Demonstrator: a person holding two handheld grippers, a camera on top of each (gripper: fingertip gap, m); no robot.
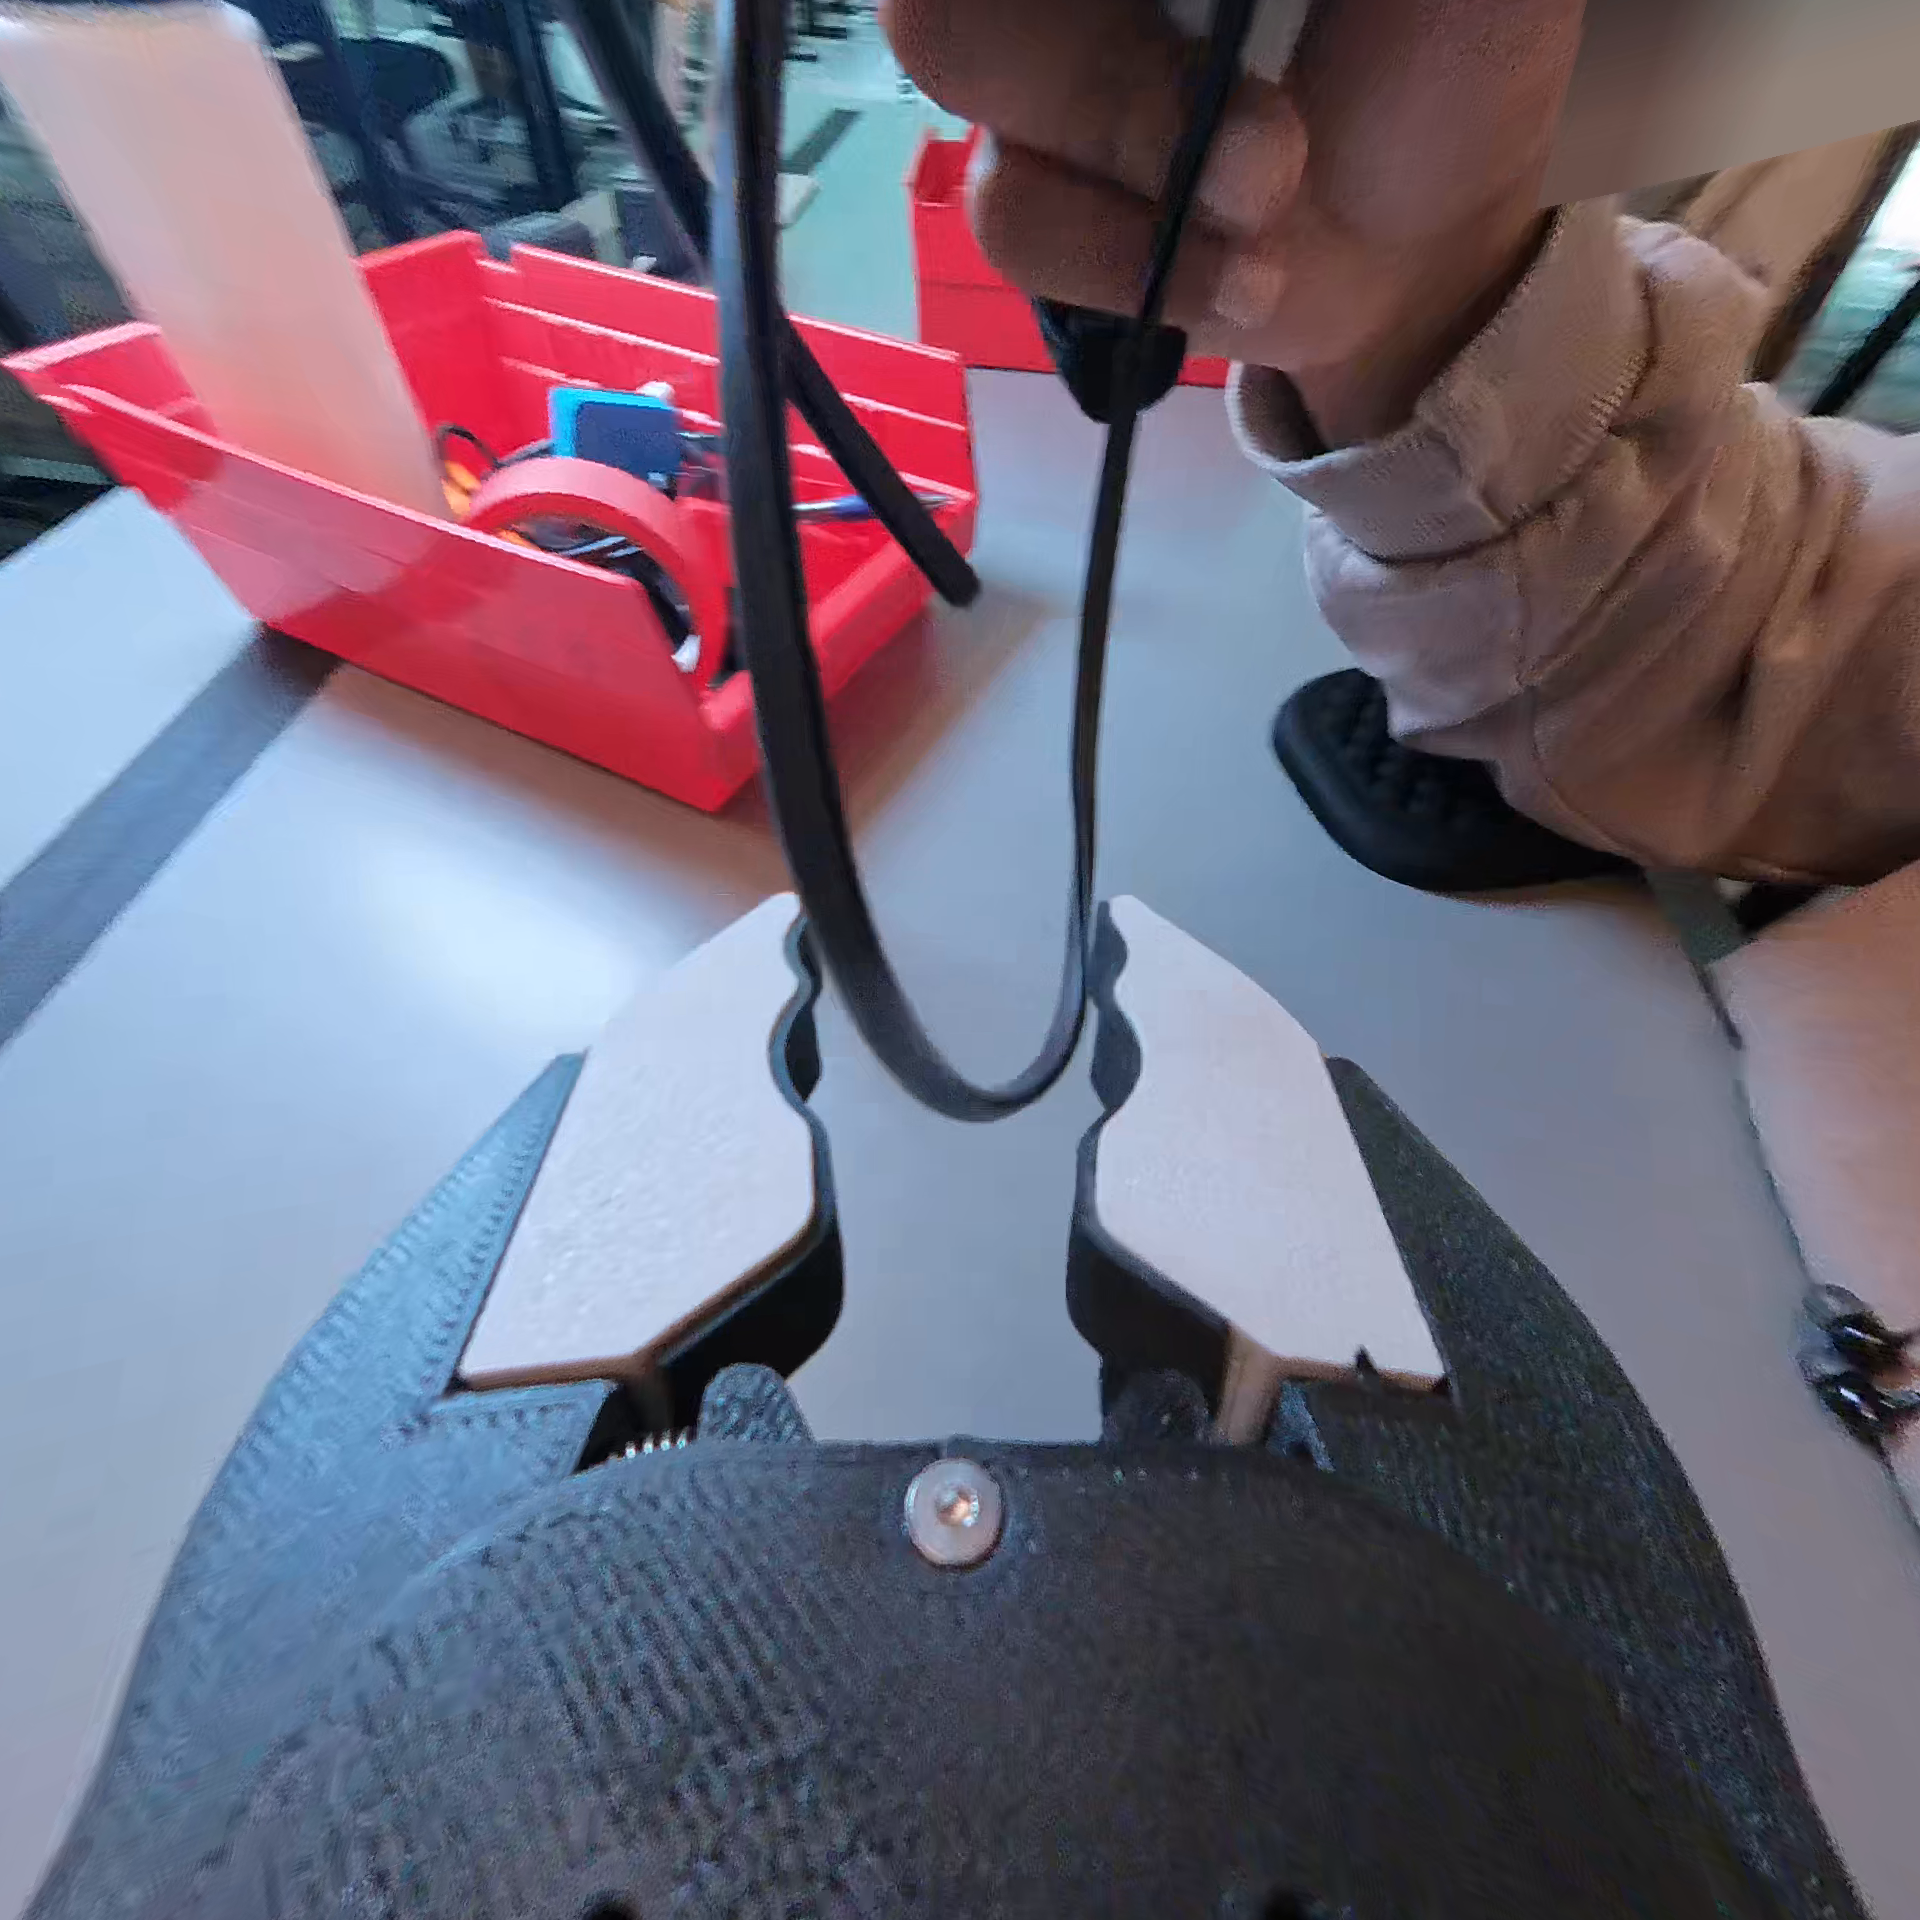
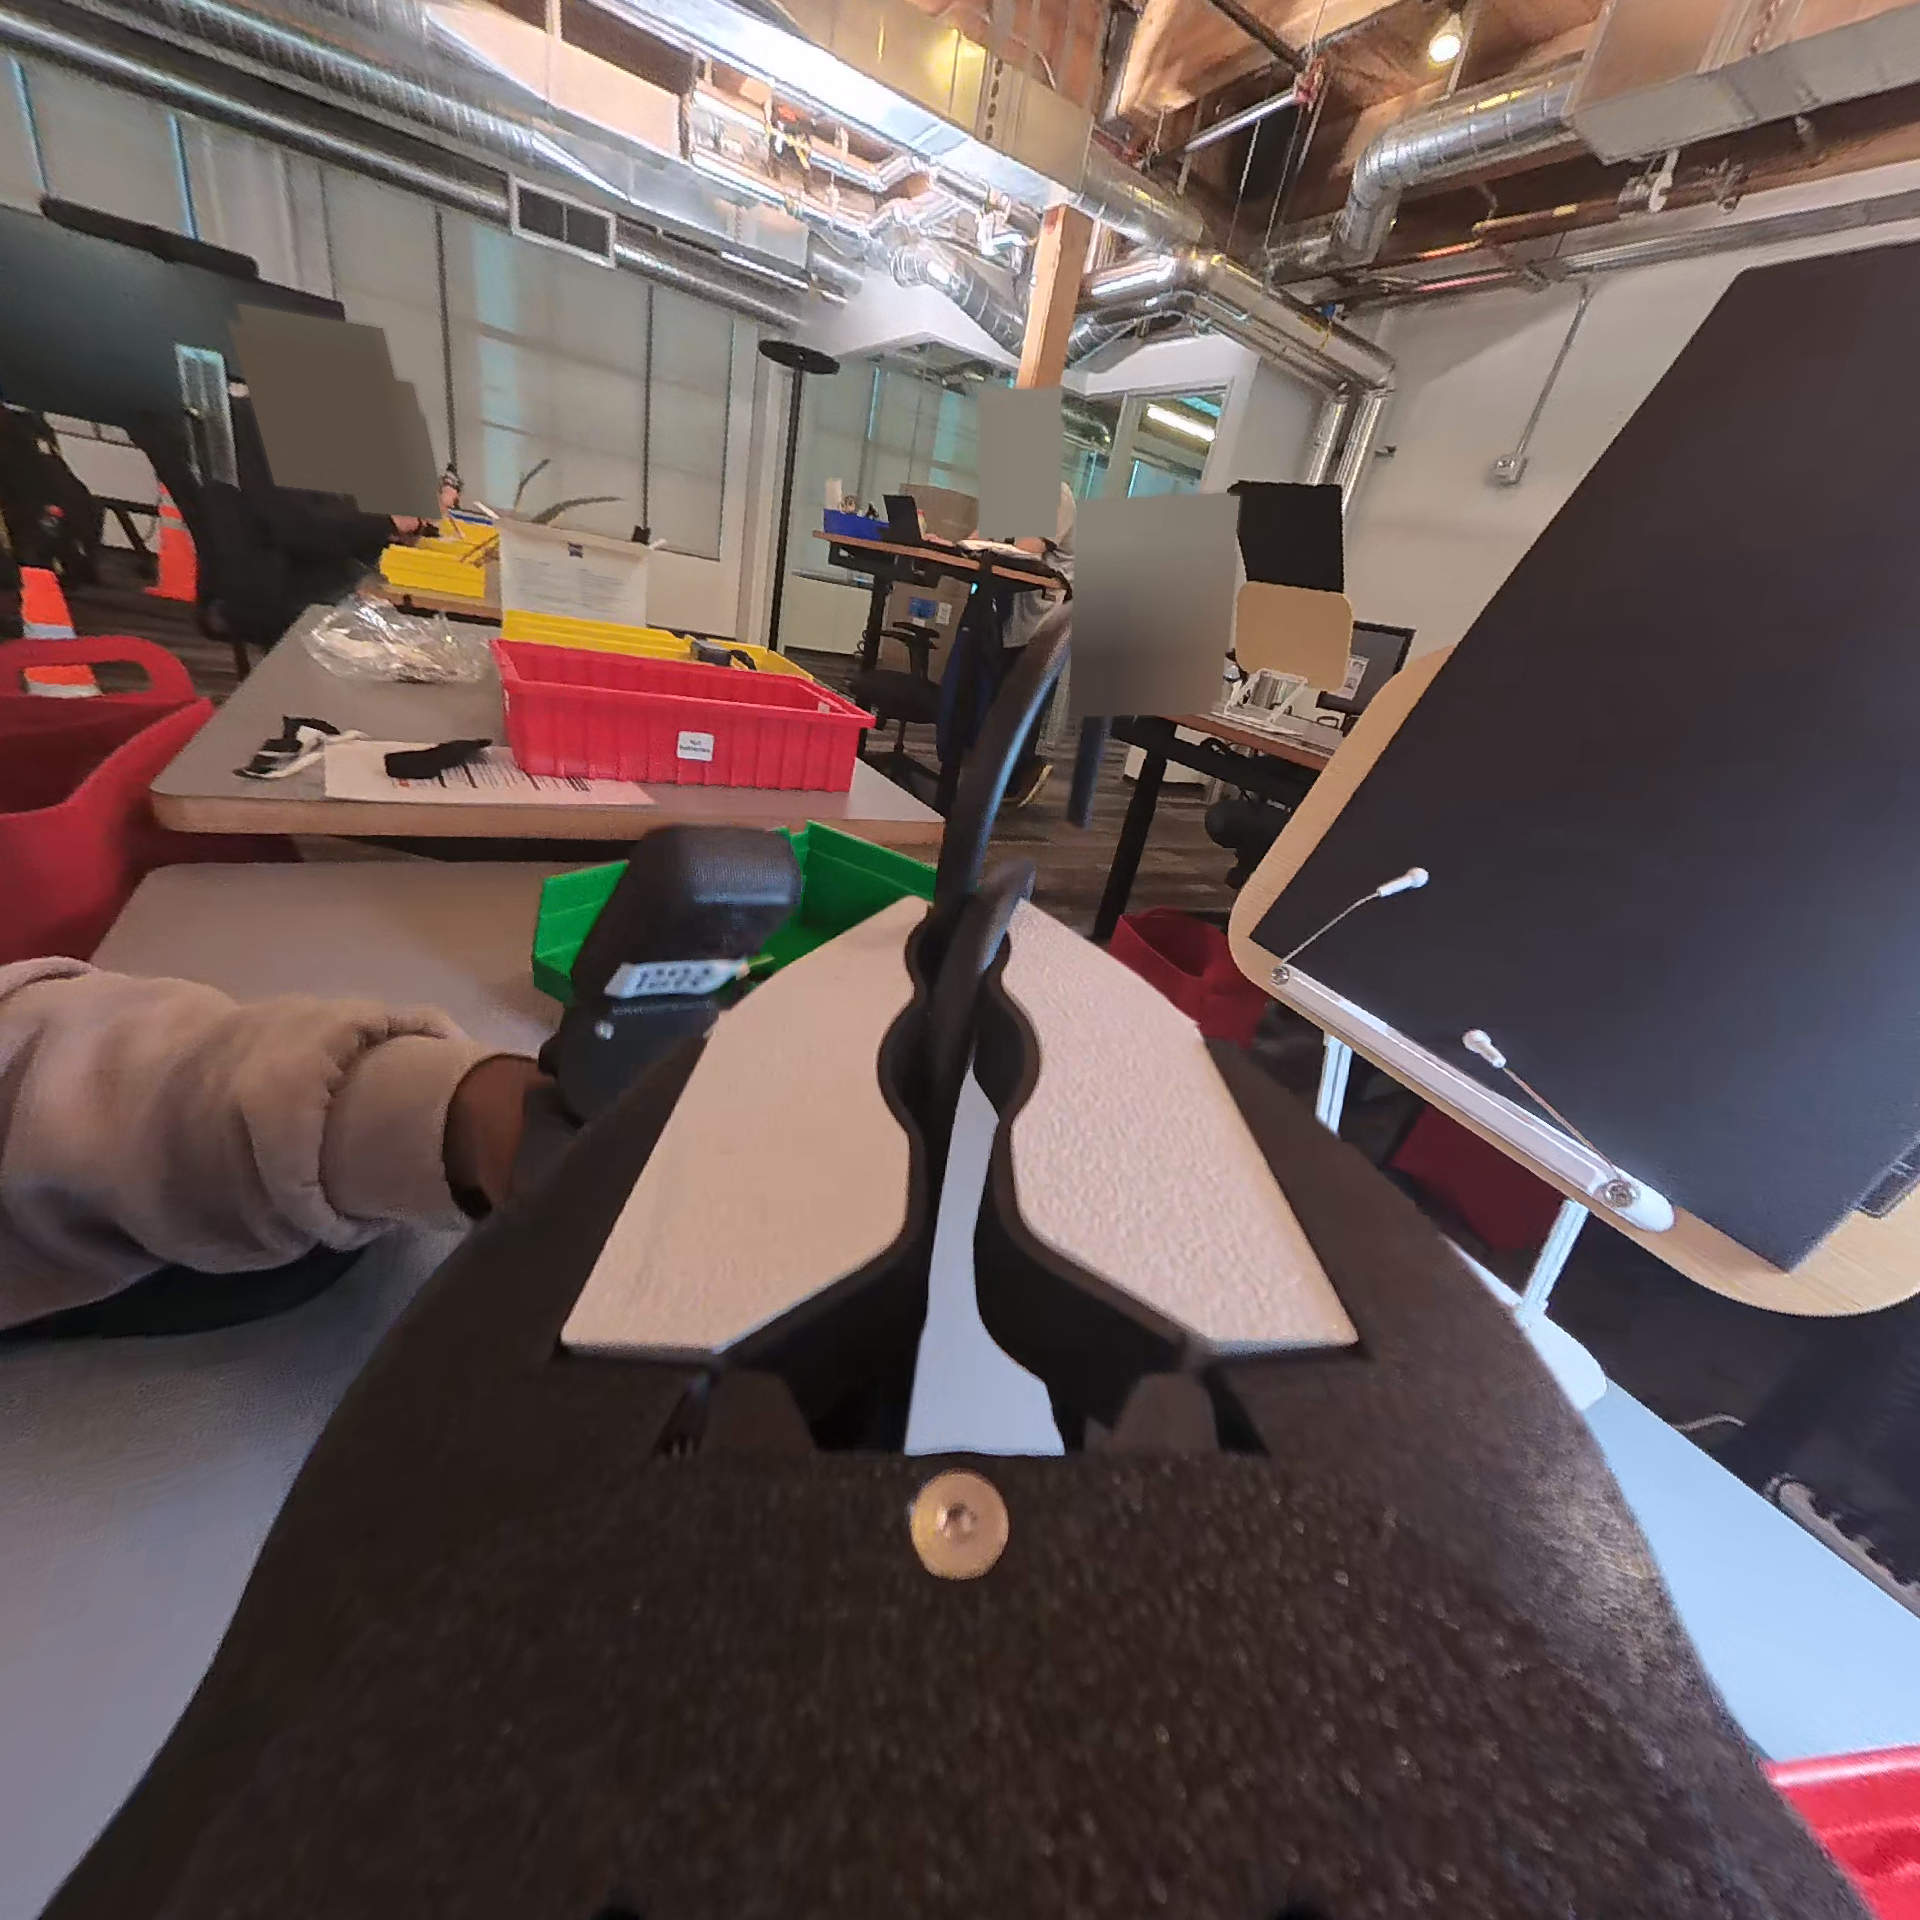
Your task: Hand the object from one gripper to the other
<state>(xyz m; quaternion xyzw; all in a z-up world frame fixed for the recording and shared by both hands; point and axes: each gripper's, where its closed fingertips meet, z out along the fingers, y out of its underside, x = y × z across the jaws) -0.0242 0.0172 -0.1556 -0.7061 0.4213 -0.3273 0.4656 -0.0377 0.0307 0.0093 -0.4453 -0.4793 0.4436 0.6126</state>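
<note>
Left gripper (image 1: pixel 951 1023) jaws apart over grey desk (image 1: pixel 364 987); bottom of hanging black strap (image 1: pixel 800 810) loop dips between its tips, not pinched. Right gripper (image 2: pixel 961 997) jaws closed on same black strap (image 2: pixel 997 748), which curves up past tips. Hand (image 1: pixel 1226 177) in beige sleeve (image 1: pixel 1621 540) above. Red bin (image 1: pixel 499 613) of tape and cables sits behind on desk

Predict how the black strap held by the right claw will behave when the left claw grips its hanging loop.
The black strap is probably floppy: it sags in a loop between the open left claw. It looks flat and thin, so likely light. The right claw is shut on it, so the loop may swing when nudged.
</note>
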